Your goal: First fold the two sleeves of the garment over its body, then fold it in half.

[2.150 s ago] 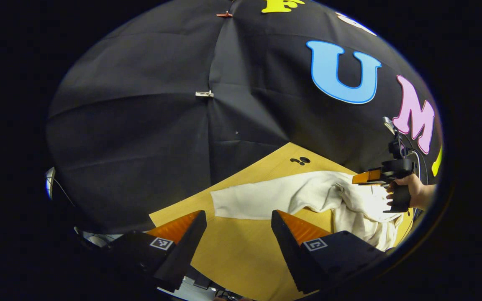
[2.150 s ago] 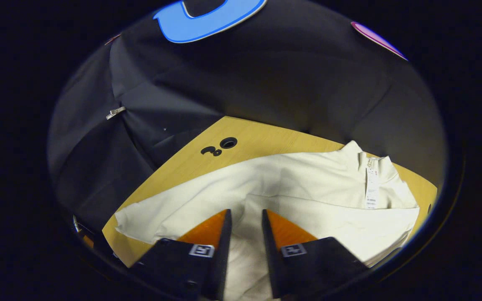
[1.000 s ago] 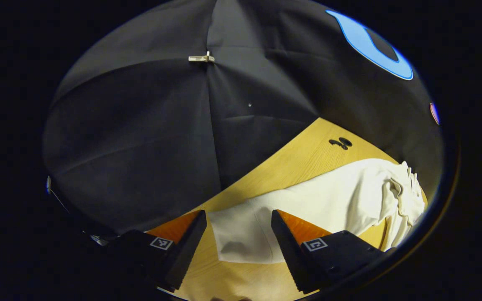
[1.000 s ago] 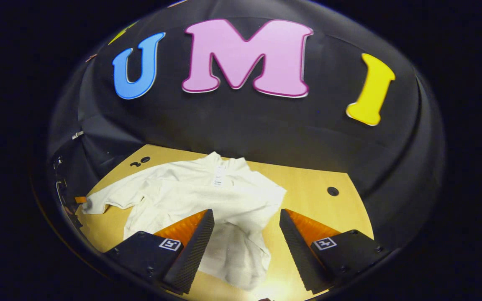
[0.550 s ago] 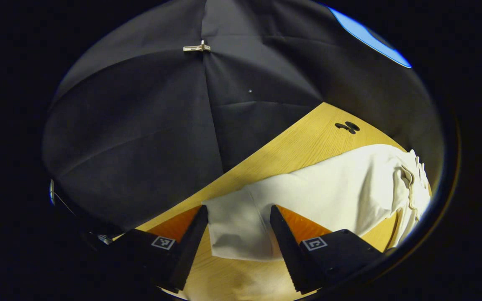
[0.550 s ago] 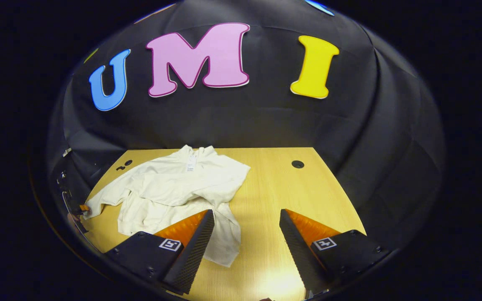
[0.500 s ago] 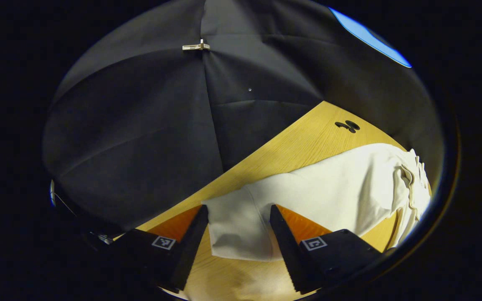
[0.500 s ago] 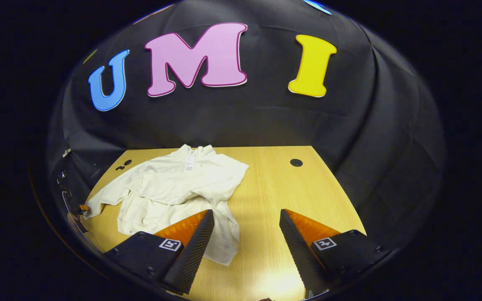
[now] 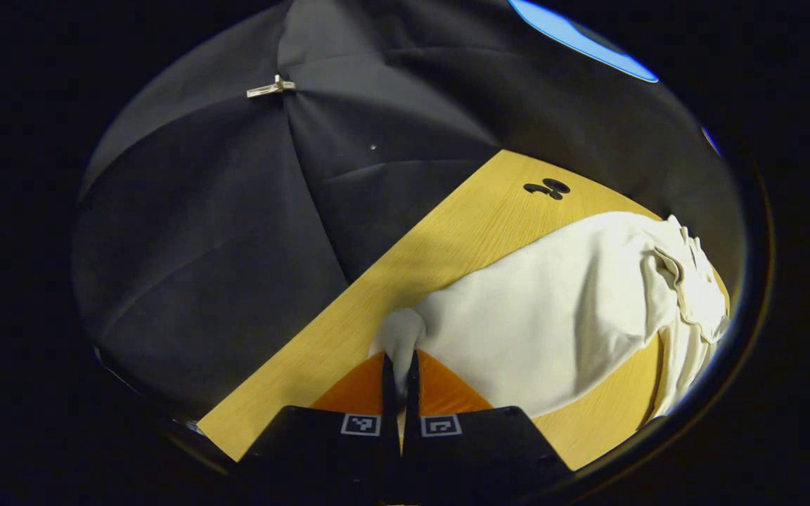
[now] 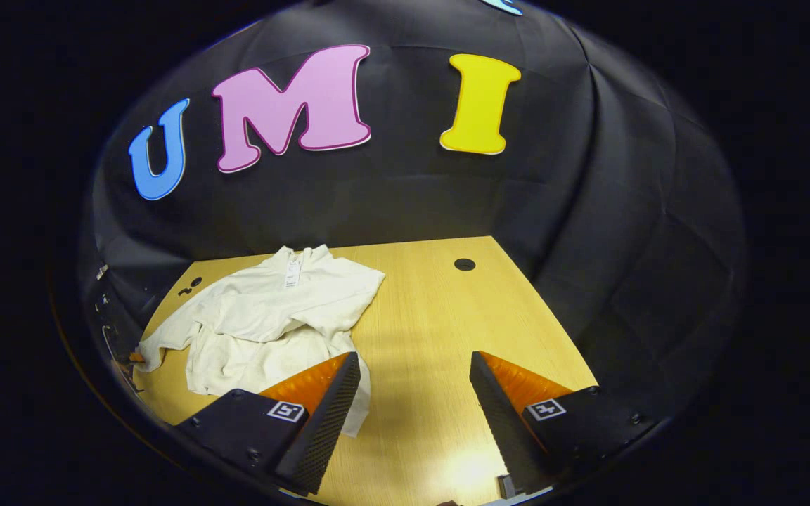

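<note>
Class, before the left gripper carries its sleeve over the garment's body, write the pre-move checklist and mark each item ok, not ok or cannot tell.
1. left gripper closed on the sleeve end: ok.
2. right gripper open and off the cloth: ok, it hangs over bare table.
3. garment body lying flat: not ok, it is rumpled.
4. Other sleeve already folded over the body: cannot tell.
5. tag at the collar clear of the fold path: ok.

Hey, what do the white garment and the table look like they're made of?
Garment: soft off-white cloth, matte, likely cotton knit; it drapes, wrinkles and bunches where the left gripper pinches its sleeve. Table: pale wood or wood-look laminate, smooth with fine straight grain and slight sheen.
</note>
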`<state>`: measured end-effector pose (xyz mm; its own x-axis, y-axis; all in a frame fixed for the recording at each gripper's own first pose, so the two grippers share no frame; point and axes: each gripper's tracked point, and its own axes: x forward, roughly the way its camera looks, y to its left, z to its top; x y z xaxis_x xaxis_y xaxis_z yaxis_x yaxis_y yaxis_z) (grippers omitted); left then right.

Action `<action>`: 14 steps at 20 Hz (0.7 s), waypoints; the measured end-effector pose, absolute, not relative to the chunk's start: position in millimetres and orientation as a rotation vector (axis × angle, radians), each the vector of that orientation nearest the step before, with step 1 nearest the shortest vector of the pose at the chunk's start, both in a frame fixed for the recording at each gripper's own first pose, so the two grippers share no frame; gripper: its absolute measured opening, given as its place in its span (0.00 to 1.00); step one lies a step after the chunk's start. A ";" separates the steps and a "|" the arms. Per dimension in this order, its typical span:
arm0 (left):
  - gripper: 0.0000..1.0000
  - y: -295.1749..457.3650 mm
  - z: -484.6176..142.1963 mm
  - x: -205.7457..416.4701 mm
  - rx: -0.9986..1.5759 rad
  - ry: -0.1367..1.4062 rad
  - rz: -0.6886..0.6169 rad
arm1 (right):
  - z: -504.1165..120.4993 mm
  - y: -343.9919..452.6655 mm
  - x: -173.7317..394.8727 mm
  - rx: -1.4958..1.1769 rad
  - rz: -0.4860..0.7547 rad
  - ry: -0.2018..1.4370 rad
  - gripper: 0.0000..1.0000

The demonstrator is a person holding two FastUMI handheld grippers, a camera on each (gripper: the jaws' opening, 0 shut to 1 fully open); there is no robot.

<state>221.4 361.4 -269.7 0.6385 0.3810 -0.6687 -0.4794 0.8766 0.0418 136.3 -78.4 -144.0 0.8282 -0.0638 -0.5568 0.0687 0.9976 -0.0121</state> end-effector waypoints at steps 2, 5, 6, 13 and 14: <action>0.07 361.2 -267.0 222.4 -0.244 0.740 0.502 | -146.8 -82.9 134.4 0.012 -0.083 0.597 0.97; 0.06 368.5 -251.7 227.2 -0.347 0.710 0.515 | -151.9 -84.2 132.8 0.013 -0.094 0.610 0.97; 0.06 367.3 -244.3 230.3 -0.355 0.702 0.509 | -152.5 -85.0 132.6 0.016 -0.098 0.610 0.97; 0.02 336.6 -160.0 288.8 -0.262 0.599 0.408 | -159.8 -95.5 124.9 0.028 -0.109 0.619 0.97; 0.06 326.8 -148.6 298.2 -0.246 0.584 0.387 | -158.1 -98.6 124.6 0.028 -0.114 0.616 0.97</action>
<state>298.2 326.8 -148.6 0.7655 0.2837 -0.5775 -0.4209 0.8996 -0.1160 124.6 -98.6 -158.1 0.8100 -0.0979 -0.5782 0.1146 0.9934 -0.0075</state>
